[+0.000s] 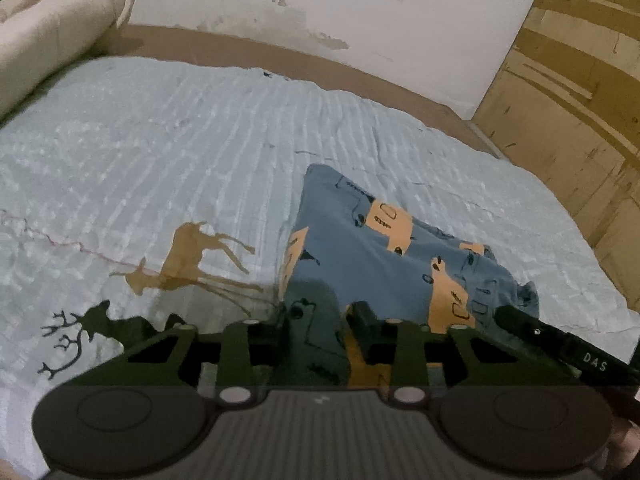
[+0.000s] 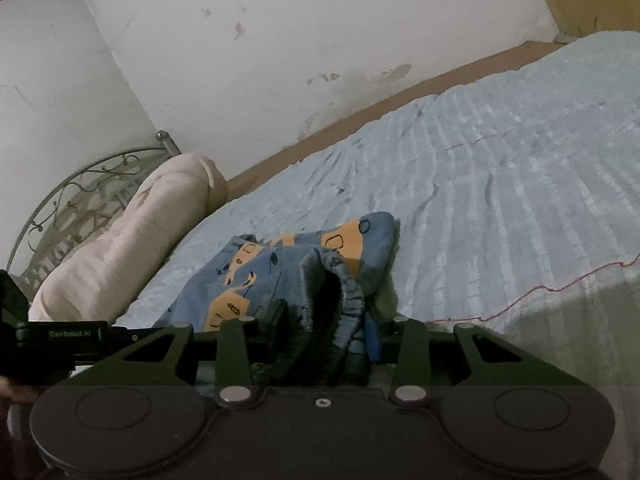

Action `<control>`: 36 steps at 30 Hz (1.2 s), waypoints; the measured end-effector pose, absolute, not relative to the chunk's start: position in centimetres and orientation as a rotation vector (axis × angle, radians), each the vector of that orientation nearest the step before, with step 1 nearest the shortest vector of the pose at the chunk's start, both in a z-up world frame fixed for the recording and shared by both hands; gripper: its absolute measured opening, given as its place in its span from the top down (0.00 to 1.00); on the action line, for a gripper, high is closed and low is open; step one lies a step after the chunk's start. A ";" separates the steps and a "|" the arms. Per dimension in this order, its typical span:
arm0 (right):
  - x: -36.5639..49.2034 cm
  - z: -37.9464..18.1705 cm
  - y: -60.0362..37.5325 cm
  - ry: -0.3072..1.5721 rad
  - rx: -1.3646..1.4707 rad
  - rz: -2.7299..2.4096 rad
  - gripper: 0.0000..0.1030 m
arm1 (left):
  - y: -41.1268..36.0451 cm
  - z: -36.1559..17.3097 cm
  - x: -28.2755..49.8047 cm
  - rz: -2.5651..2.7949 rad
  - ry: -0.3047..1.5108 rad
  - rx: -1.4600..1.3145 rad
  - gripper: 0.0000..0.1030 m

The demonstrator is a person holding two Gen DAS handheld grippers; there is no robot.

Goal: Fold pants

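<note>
Small blue pants (image 1: 360, 248) with orange car prints lie bunched on the light blue bedspread (image 1: 180, 140). My left gripper (image 1: 320, 316) has its jaws around the near edge of the pants, with cloth between the fingers. The right gripper's black body (image 1: 560, 344) shows at the pants' right end. In the right wrist view the pants (image 2: 280, 264) are crumpled, and my right gripper (image 2: 324, 324) is shut on the dark gathered waistband. The left gripper's body (image 2: 60, 340) shows at the far left.
A rolled cream blanket (image 1: 48, 28) lies at the head of the bed, also in the right wrist view (image 2: 132, 236), before a metal headboard (image 2: 80, 184). A white wall (image 1: 320, 12) runs behind. A wooden cabinet (image 1: 580, 100) stands on the right.
</note>
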State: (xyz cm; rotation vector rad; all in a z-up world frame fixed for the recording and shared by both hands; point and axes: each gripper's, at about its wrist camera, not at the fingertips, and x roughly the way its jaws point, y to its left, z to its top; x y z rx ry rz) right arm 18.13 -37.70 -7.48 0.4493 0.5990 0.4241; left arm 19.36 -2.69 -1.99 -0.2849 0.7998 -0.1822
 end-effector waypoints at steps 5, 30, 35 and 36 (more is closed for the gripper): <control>17.2 -6.2 -35.9 0.558 0.347 0.374 0.77 | -2.8 -1.1 19.3 -0.178 0.775 -0.272 0.86; 25.8 -2.6 -25.6 0.410 0.196 0.465 0.84 | 2.7 1.6 23.4 0.056 0.566 -0.328 0.88; 26.6 -4.1 -24.8 0.480 0.180 0.442 0.84 | 3.3 -0.4 24.2 0.066 0.626 -0.348 0.87; 26.6 -4.3 -24.8 0.485 0.183 0.440 0.84 | 3.4 -0.6 24.3 0.068 0.628 -0.347 0.87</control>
